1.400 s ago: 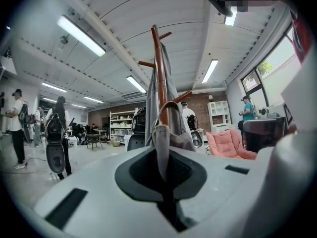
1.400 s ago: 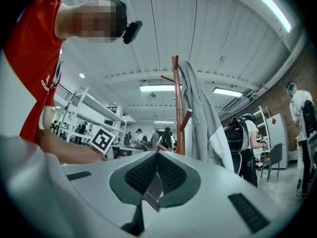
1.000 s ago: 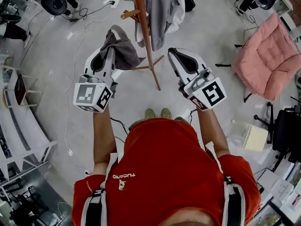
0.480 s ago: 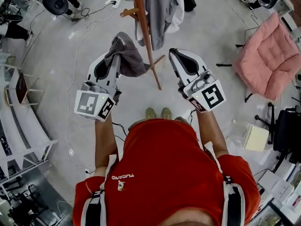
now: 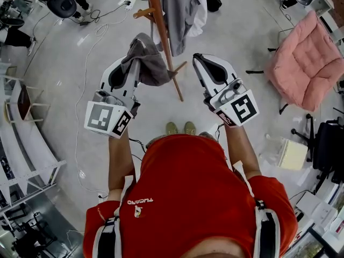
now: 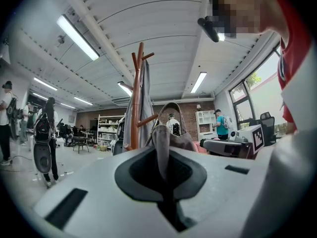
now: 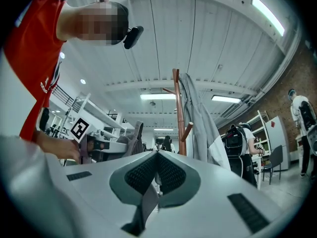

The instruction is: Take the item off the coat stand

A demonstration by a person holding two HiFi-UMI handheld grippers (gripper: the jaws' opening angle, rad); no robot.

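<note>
A grey cloth bag (image 5: 149, 64) with a loop strap hangs from my left gripper (image 5: 134, 63), which is shut on its fabric. In the left gripper view the bag (image 6: 171, 133) rises out of the closed jaws of that gripper (image 6: 161, 150). The bag is off the brown wooden coat stand (image 5: 163, 31), just left of its pole. A grey garment (image 5: 180, 12) and a white one still hang on the stand (image 6: 134, 103). My right gripper (image 5: 196, 58) is held to the right of the pole; its jaws (image 7: 157, 154) meet at the tip with nothing between them.
A pink cushioned chair (image 5: 306, 63) stands at the right and a black office chair (image 5: 328, 149) nearer me. Cables (image 5: 86, 52) trail over the grey floor at the left, beside white shelving (image 5: 27, 138). Several people (image 6: 44, 143) stand around the room.
The left gripper and the bag have shifted slightly right, closer to the stand's pole. The right gripper has hardly moved.
</note>
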